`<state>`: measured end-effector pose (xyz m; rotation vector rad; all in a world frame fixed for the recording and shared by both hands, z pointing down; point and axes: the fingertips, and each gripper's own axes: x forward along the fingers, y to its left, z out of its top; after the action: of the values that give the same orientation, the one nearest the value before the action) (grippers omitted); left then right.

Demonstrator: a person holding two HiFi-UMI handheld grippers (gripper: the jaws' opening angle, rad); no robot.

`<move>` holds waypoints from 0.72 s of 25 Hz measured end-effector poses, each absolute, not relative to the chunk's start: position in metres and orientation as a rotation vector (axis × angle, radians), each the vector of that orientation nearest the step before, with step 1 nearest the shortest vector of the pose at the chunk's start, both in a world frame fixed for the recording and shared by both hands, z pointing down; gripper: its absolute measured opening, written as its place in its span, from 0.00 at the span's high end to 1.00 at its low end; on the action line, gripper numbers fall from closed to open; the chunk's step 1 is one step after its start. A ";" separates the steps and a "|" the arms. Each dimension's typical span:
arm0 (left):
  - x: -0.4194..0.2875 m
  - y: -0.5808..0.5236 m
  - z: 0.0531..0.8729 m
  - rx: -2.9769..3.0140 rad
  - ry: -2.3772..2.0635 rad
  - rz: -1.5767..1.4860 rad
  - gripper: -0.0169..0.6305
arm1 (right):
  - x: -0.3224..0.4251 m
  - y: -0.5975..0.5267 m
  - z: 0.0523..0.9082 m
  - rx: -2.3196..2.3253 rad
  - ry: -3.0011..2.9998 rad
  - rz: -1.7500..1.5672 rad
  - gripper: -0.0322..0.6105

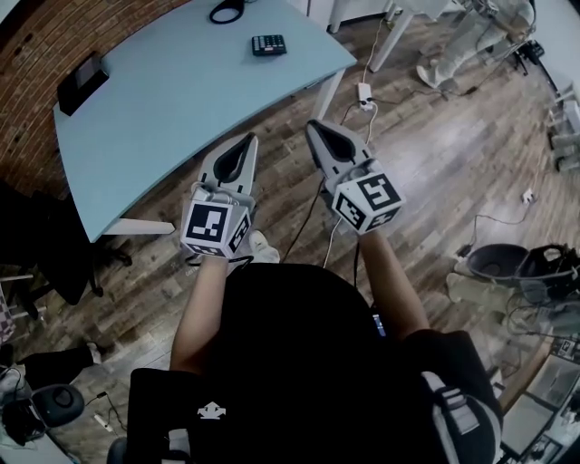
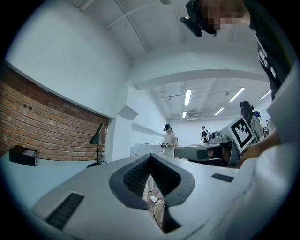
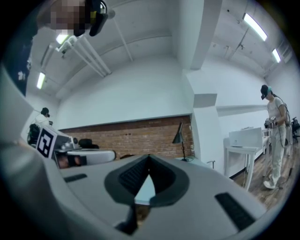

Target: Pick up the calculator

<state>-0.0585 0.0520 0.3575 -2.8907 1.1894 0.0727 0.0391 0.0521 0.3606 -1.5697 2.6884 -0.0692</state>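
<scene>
The calculator (image 1: 269, 44), small, dark and keyed, lies near the far right end of the pale blue table (image 1: 181, 109). My left gripper (image 1: 243, 141) and right gripper (image 1: 317, 127) are held side by side over the wooden floor, short of the table's near edge and well away from the calculator. Both point level toward the table. In the left gripper view the left gripper (image 2: 150, 156) has its tips together with nothing between them. The right gripper (image 3: 149, 157) looks the same in its own view. Neither gripper view shows the calculator.
A black box (image 1: 83, 80) sits at the table's left end and a black lamp base (image 1: 227, 11) at its far edge. A white power strip (image 1: 365, 92) and cables lie on the floor. Another person (image 3: 276, 136) stands by a white desk.
</scene>
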 end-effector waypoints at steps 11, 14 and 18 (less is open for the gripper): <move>-0.089 -0.012 0.352 -2.939 1.162 0.114 0.96 | 0.018 -0.005 0.357 -1.653 2.664 -0.111 0.94; -0.089 -0.020 0.354 -2.959 1.137 0.128 0.96 | 0.018 -0.012 0.358 -1.680 2.655 -0.114 0.94; -0.094 -0.028 0.357 -2.970 1.122 0.144 0.96 | 0.013 -0.024 0.363 -1.709 2.658 -0.115 0.94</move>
<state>-0.0941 -0.0282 0.3567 -2.9697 1.1221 0.1436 0.0135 -0.0236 0.3633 -1.7091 2.6577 -0.1149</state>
